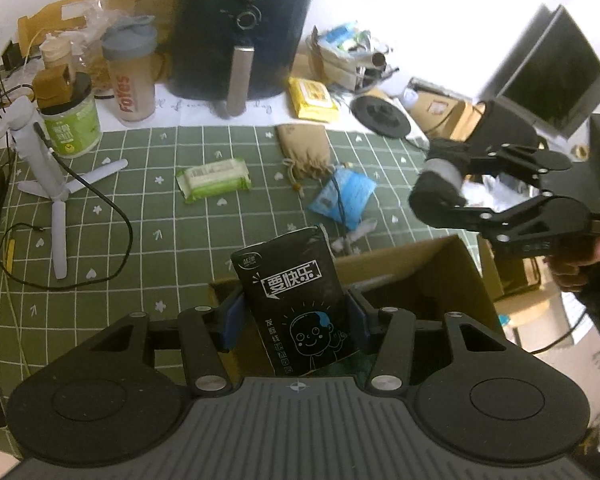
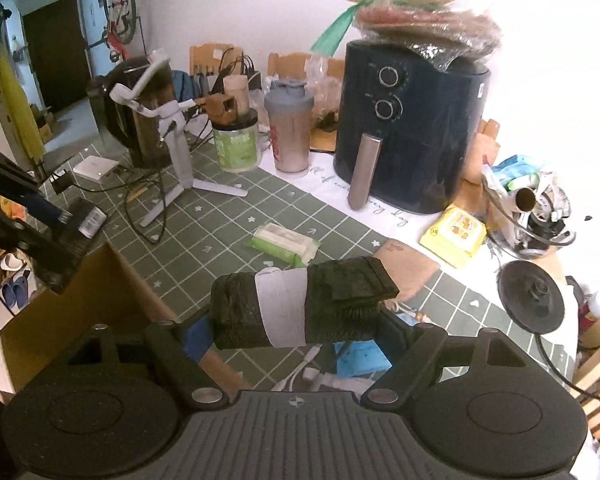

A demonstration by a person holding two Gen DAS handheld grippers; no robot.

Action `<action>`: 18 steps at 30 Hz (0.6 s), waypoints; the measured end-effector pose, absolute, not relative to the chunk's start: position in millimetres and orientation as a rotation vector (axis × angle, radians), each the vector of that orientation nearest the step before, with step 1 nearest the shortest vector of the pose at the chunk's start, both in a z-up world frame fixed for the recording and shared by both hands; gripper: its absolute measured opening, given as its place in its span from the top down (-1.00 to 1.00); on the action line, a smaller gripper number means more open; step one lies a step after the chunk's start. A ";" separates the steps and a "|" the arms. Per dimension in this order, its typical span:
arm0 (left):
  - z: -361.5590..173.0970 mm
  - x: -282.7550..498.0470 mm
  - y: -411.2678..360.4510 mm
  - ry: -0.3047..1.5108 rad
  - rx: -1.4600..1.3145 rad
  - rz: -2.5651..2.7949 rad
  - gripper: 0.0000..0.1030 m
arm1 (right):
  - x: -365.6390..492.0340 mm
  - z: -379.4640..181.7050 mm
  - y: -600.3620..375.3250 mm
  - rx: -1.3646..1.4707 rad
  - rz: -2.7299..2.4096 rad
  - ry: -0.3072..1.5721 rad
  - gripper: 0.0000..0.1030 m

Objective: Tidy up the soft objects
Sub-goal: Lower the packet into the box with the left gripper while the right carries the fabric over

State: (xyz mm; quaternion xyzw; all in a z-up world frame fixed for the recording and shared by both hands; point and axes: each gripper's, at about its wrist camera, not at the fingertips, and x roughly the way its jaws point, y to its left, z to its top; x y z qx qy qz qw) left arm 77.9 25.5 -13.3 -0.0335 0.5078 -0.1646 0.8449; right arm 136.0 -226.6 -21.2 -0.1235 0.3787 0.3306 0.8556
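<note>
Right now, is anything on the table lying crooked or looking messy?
Yes. The blue packet lies crumpled and skewed to the green grid cloth, with a dark cable across it. The green wipes pack also sits slanted against the grid lines.

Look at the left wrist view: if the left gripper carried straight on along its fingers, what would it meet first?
Probably the open cardboard box, which lies just beyond and below the left gripper and the black packet it holds. Depth is hard to judge, so it might pass the near edge and reach the green tablecloth.

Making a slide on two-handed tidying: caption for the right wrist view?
Right gripper carries a rolled black cloth above the cardboard box.
</note>
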 end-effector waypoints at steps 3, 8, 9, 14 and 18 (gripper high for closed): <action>-16.7 78.7 18.3 1.102 -0.046 -0.331 0.00 | 120.4 -17.1 -232.8 -0.238 0.699 0.792 -0.62; -29.2 81.5 5.5 1.179 0.027 -0.306 -0.05 | 95.2 -16.6 -236.4 -0.235 0.713 0.793 -0.62; -31.1 81.1 4.5 1.184 0.036 -0.299 -0.09 | 90.8 -17.3 -236.1 -0.238 0.716 0.794 -0.62; -35.9 76.0 6.5 1.188 0.016 -0.267 -0.50 | 74.0 -22.3 -236.2 -0.217 0.732 0.807 -0.62; -33.8 69.4 8.4 1.176 -0.017 -0.258 -0.50 | 64.9 -24.3 -234.9 -0.198 0.749 0.814 -0.62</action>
